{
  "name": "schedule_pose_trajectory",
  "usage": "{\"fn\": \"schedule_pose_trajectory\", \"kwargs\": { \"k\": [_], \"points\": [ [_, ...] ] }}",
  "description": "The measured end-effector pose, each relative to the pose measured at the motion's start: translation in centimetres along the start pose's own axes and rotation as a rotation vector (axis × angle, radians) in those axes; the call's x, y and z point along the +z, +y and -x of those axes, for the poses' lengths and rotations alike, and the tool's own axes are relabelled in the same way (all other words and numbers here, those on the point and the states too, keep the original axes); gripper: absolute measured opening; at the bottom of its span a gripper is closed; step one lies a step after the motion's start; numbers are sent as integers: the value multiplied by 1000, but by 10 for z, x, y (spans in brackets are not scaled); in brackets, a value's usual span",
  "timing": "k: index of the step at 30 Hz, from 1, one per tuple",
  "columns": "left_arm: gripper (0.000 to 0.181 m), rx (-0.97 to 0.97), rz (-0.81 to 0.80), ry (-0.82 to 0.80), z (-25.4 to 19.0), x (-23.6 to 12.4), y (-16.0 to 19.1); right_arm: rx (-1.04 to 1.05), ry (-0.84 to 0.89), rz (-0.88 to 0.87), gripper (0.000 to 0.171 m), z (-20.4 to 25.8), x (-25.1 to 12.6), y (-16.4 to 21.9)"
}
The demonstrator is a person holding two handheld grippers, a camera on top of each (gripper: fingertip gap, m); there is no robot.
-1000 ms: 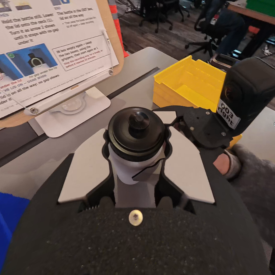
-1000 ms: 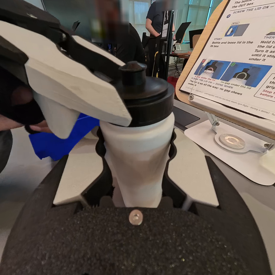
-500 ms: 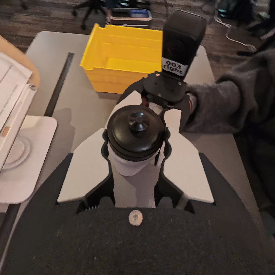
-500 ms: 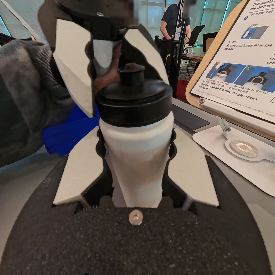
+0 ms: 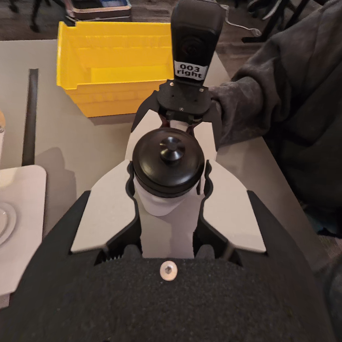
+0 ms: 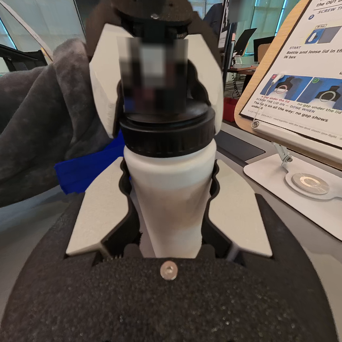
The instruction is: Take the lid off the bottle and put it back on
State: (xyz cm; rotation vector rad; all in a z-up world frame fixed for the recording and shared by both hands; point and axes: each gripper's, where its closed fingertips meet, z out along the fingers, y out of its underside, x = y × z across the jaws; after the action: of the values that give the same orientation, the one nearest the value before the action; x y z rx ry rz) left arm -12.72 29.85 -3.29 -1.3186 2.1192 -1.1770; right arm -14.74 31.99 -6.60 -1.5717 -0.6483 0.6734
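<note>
A white bottle (image 6: 170,194) stands upright with a black lid (image 6: 168,140) on its neck. My right gripper (image 6: 169,162) is shut on the bottle's body, just below the lid. My left gripper (image 5: 168,162) comes down from above and is shut on the lid (image 5: 166,172), one finger on each side of its rim. The left gripper also shows in the right wrist view (image 6: 163,129), above the bottle. In the left wrist view a little of the white bottle (image 5: 157,205) shows under the lid. A mosaic patch hides the lid's top knob in the right wrist view.
A yellow bin (image 5: 111,64) stands on the grey table (image 5: 74,138) behind the bottle. A blue bin (image 6: 88,172) sits on the other side. An instruction board (image 6: 305,83) on a white stand base (image 6: 273,177) stands close by. A grey sleeve (image 5: 277,92) reaches in at the table edge.
My left gripper has swung about a quarter turn around the bottle's axis with the lid between its fingers. My right gripper has kept the bottle still.
</note>
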Motion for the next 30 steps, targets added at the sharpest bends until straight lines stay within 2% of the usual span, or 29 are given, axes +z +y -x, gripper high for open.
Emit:
{"fn": "schedule_pose_trajectory", "kwargs": {
  "k": [2,5,7,11,16,18,20,23,30],
  "points": [
    [78,-40,-67,-84,-2,-3,-6,6,2,-9,85,-1,0,0],
    [97,-173,-225,-238,-5,-6,-25,5,17,-8,85,-2,1,0],
    [103,-281,-304,-423,4,-8,-31,6,28,-13,85,-2,1,0],
    [102,-525,-405,-837,20,-11,-20,11,36,-28,85,-3,2,-1],
    [100,-676,-473,-1077,18,-5,-17,3,39,-22,85,-2,2,-1],
    [90,-752,-427,-1208,24,-11,-5,3,40,-23,85,-2,3,-1],
    [79,-814,-422,-1225,24,-7,-2,1,40,-26,85,-1,3,-1],
    [78,-807,-381,-1220,23,-7,-1,-6,36,-20,85,0,3,-1],
    [78,-680,-246,-966,18,-3,0,-11,37,-8,85,2,3,0]
  ]
}}
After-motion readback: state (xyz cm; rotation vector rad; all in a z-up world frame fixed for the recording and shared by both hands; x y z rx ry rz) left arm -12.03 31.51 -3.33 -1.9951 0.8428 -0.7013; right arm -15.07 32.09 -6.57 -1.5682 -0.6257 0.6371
